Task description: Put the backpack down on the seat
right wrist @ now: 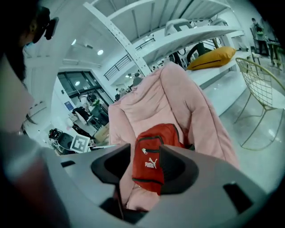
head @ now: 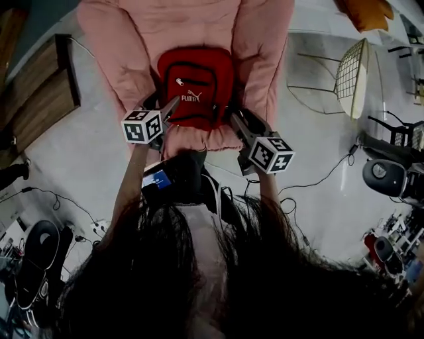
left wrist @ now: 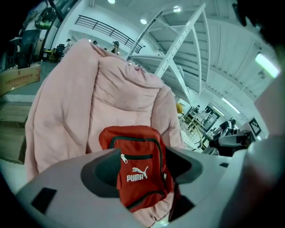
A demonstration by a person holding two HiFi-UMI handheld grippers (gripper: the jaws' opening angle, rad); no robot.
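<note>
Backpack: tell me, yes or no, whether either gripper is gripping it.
No: the backpack rests on the pink seat, and the left gripper and right gripper both stand open, off it.

A pale, glossy floor [head: 331, 222] fills the head view. A cream wire chair [head: 351, 76] stands at two o'clock, with a yellow cushion [head: 364, 13] at one o'clock. Wooden boards [head: 36, 93] lie at ten o'clock. A black office chair [head: 387, 175] sits at three o'clock, and a thin black cable [head: 324, 177] trails toward it. In the left gripper view, white steel beams [left wrist: 178, 42] rise at twelve o'clock under bright ceiling lights [left wrist: 143, 21].
</note>
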